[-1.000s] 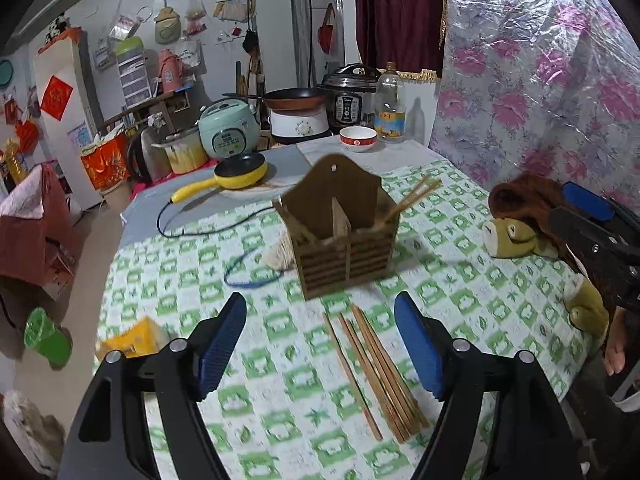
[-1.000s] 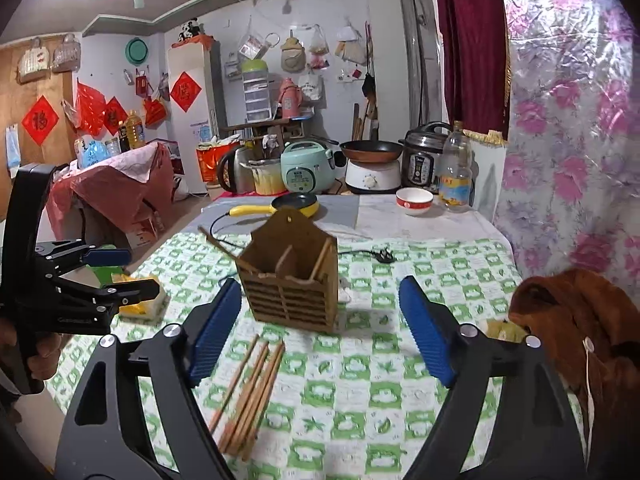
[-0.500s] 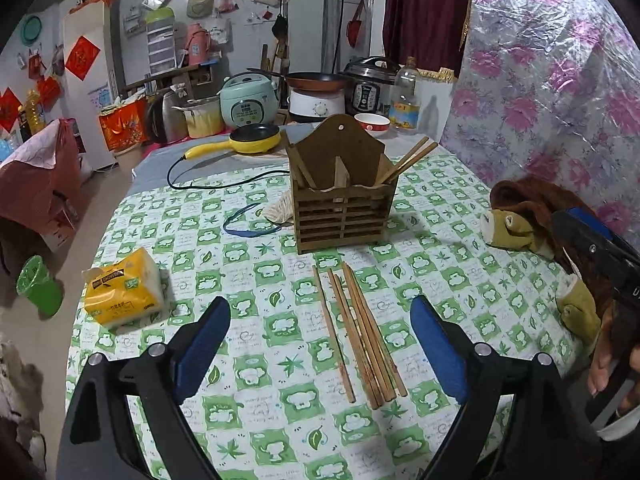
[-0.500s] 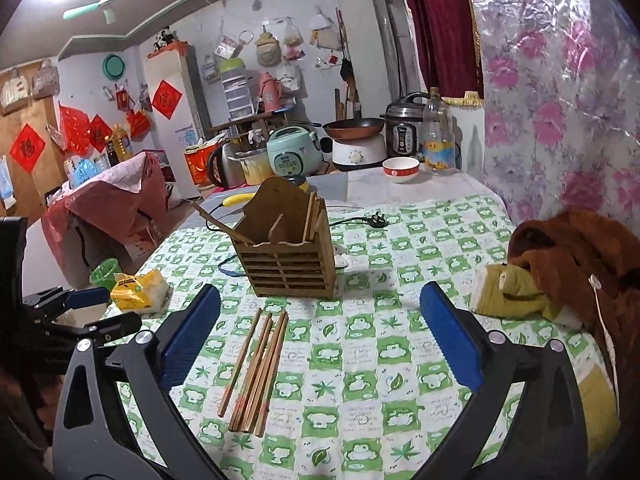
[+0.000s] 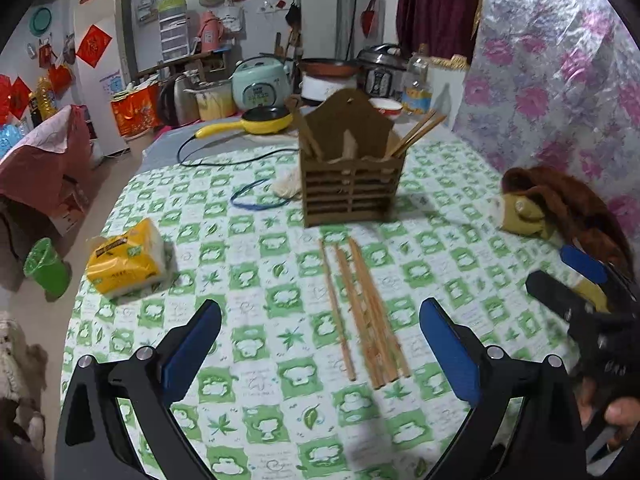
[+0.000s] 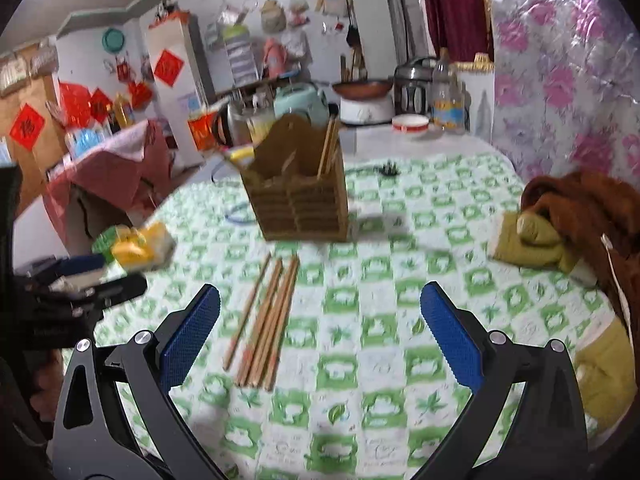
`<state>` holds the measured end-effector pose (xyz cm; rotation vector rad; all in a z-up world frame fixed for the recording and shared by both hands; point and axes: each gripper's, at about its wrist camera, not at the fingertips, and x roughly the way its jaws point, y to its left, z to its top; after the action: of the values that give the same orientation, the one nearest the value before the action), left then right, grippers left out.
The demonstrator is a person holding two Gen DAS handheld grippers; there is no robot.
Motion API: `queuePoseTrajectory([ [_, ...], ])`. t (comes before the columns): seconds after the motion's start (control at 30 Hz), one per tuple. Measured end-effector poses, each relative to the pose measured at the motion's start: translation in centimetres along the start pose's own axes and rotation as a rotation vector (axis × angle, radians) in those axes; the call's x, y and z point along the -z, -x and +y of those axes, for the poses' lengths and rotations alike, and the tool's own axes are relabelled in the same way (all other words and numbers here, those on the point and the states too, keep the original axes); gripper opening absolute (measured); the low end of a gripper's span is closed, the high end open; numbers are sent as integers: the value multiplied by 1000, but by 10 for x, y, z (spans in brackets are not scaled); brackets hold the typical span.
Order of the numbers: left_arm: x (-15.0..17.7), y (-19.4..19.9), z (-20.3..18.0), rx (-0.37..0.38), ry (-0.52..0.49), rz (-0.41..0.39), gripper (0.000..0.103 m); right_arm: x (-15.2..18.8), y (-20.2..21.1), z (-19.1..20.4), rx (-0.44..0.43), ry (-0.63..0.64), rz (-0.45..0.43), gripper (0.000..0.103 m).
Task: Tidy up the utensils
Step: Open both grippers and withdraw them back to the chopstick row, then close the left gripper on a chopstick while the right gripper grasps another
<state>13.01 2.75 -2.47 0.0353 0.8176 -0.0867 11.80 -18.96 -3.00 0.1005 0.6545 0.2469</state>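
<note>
A brown wooden utensil holder [image 5: 349, 168] stands mid-table with a few chopsticks [image 5: 416, 134] leaning in it; it also shows in the right wrist view [image 6: 298, 196]. Several loose wooden chopsticks [image 5: 362, 308] lie side by side on the green-checked tablecloth in front of the holder, also seen in the right wrist view [image 6: 266, 318]. My left gripper [image 5: 320, 344] is open and empty, held above the table with the near ends of the chopsticks between its fingers. My right gripper [image 6: 320, 332] is open and empty, above the table with the loose chopsticks lying inside its left finger.
A yellow tissue pack [image 5: 126, 256] lies at the left. A brown and yellow plush garment [image 5: 560, 216] is heaped at the right edge. A blue loop [image 5: 256, 196], black cable and yellow pan [image 5: 264, 120] lie behind the holder. Cookers and a bowl [image 6: 410, 123] stand at the far end.
Both grippers have drawn back from the holder and lowered toward the table, so the loose chopsticks now lie closer between the fingers. Nothing was grasped.
</note>
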Motion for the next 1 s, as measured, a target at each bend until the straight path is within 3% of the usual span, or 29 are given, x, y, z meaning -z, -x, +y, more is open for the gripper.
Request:
queuePoseTrajectory([
  [0.17, 22, -25, 0, -50, -7, 55, 98, 24, -19, 13, 61, 49, 76, 97],
  [0.33, 42, -47, 5, -16, 1, 109, 97, 42, -31, 21, 88, 101, 111, 97],
  [0.53, 65, -69, 3, -38, -36, 146, 97, 64, -49, 23, 88, 148, 174, 97],
  [0.67, 72, -85, 4, -36, -40, 190, 90, 73, -57, 23, 92, 163, 204, 97],
  [0.93, 76, -103, -3, -29, -54, 223, 86, 74, -62, 13, 92, 119, 203, 97],
  [1.0, 78, -109, -7, -20, -61, 236, 74, 74, -62, 13, 91, 119, 204, 97],
])
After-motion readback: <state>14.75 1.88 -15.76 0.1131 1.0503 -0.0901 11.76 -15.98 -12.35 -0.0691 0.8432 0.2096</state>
